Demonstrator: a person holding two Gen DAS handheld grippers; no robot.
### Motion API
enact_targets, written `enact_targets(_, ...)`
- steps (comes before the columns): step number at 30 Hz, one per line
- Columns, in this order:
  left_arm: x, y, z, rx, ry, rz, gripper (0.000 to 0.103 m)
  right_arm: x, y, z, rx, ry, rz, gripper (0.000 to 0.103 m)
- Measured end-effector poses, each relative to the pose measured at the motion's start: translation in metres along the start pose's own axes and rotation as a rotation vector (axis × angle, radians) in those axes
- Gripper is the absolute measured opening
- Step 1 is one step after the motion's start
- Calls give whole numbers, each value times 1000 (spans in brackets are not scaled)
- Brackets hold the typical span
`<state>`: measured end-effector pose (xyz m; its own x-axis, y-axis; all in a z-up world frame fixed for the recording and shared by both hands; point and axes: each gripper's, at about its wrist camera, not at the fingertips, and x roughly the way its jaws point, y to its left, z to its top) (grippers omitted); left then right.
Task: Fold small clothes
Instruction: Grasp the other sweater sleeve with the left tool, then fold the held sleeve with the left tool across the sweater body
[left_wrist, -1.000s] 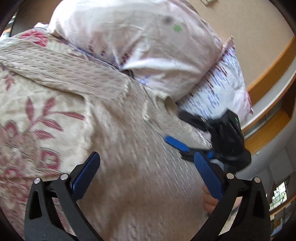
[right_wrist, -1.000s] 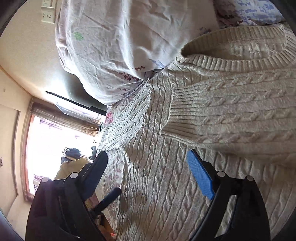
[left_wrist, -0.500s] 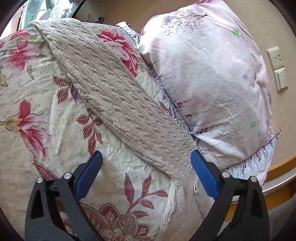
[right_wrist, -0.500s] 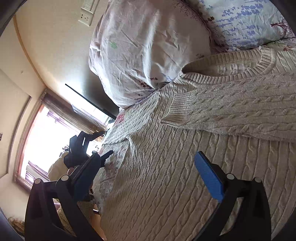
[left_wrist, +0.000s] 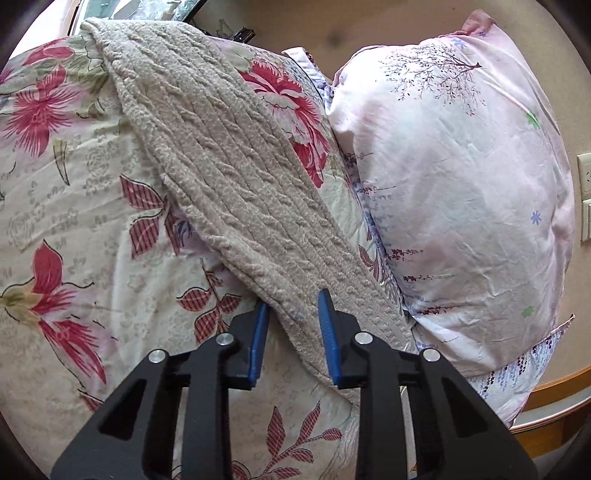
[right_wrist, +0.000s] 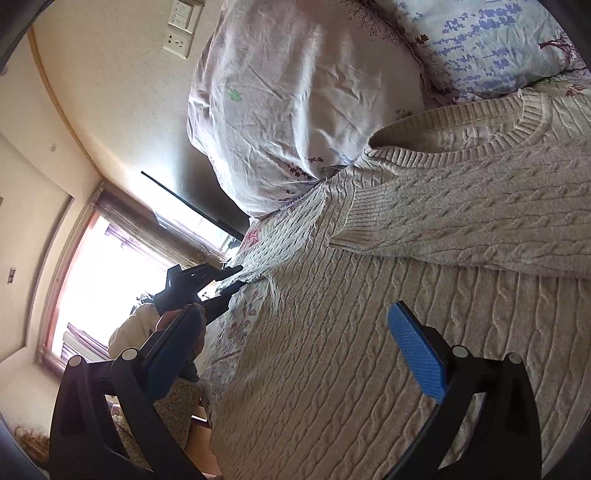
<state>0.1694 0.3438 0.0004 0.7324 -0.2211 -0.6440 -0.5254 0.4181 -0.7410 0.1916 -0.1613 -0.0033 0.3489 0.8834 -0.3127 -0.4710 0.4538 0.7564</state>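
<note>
A beige cable-knit sweater (right_wrist: 369, 369) lies flat on the bed, neckline toward the pillows. One sleeve (right_wrist: 480, 229) is folded across its chest. The other sleeve (left_wrist: 240, 177) stretches out over the floral bedsheet (left_wrist: 74, 221). My left gripper (left_wrist: 291, 299) is closing on that outstretched sleeve near the shoulder, and the knit fills the gap between its blue pads. In the right wrist view the left gripper (right_wrist: 231, 282) pinches the sleeve at the sweater's far edge. My right gripper (right_wrist: 295, 310) hovers wide open over the sweater's body, nothing between its fingers.
A pale pink pillow (left_wrist: 461, 184) leans against the wall right beside the sleeve, with a blue-printed pillow (right_wrist: 480, 37) next to it. Wall sockets (right_wrist: 181, 40) sit above. A bright window (right_wrist: 92, 277) and a person's cream sleeve (right_wrist: 129, 332) lie beyond the bed edge.
My left gripper swung from over the sweater's body out to the spread sleeve and closed from wide open onto it. The right gripper shifted slightly and stayed open.
</note>
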Motion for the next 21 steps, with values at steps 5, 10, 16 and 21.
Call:
enact_targets(5, 3, -8, 5, 34, 30, -90, 60, -5, 6, -1, -8, 0, 29, 102)
enact_targets(10, 12, -2, 5, 11, 17, -90, 22, -13, 9, 0, -17, -22, 47, 102)
enact_targets(16, 7, -16, -1, 51, -17, -91, 8, -23, 16, 0, -43, -50, 55, 102)
enact_targets(21, -9, -84, -25, 236, -36, -191, 7, -31, 23, 0, -82, -91, 28, 102)
